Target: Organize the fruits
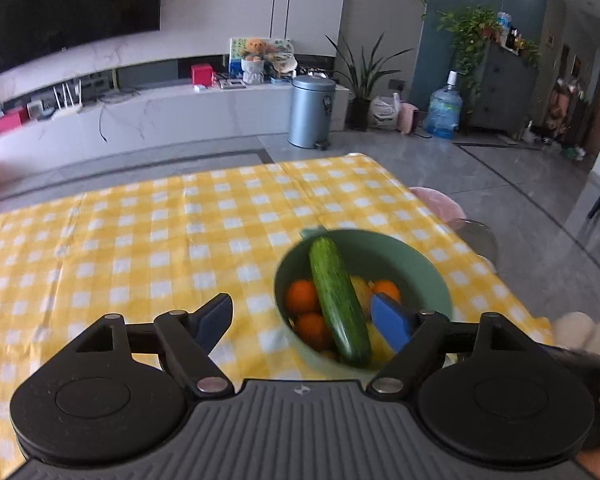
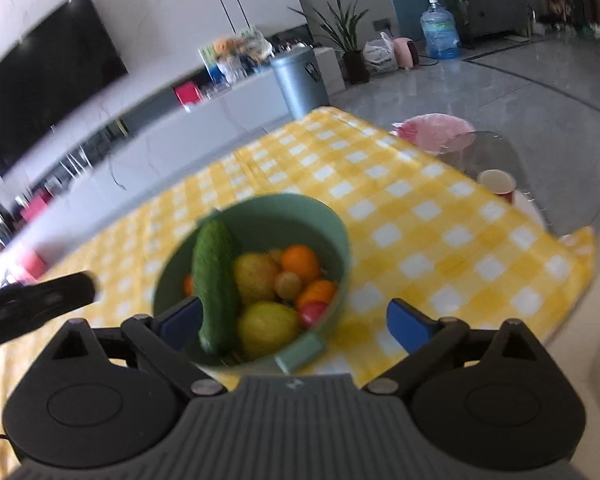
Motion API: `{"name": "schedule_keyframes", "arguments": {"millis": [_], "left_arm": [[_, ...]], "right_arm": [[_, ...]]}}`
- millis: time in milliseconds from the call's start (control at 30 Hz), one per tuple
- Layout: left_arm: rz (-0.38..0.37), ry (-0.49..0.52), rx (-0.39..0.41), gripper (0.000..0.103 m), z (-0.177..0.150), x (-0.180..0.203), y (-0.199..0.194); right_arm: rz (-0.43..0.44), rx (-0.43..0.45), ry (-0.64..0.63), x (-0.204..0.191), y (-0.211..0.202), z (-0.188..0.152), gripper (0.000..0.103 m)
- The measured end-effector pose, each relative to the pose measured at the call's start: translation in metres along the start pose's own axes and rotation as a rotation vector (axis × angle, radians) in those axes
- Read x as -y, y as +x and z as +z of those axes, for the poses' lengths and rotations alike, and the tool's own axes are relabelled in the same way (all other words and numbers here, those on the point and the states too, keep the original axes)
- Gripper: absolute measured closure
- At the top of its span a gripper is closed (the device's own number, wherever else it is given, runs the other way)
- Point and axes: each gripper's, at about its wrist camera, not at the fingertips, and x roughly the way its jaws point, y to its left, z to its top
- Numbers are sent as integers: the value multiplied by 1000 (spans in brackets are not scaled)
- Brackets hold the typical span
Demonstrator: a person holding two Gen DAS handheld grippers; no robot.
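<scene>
The left tool [image 1: 302,320] hangs with fingers apart and empty. Ahead of the right tool [image 2: 296,320], likewise apart and empty, the green bowl [image 2: 332,224] holds a cucumber [image 2: 214,284], oranges and lemons. The checked tabletop [image 1: 140,240] shows no loose fruit, so gathering looks finished or unloading not begun.

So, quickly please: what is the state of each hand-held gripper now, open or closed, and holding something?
Left hand-held gripper: open, holding nothing, beside the green bowl.
Right hand-held gripper: open, holding nothing, in front of the bowl.
</scene>
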Motion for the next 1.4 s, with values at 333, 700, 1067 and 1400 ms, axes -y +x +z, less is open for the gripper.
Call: {"name": "schedule_keyframes", "arguments": {"millis": [333,700,1067,1400], "left_arm": [[76,-39,-38,10,-18,-1,-26],[121,-29,-29,16,-39,10,-27],[104,-39,-95,17,-56,15,-18],[87,-78,-119,20,-60,11,-14]], "right_arm": [[-31,-149,-177,-21,-32,-27,4],[52,-208,-196,-41,-53,-45,4],[-75,-187,-307,-51,-52,-56,4],[-103,-183,-299,-48,-49,-57,4]]}}
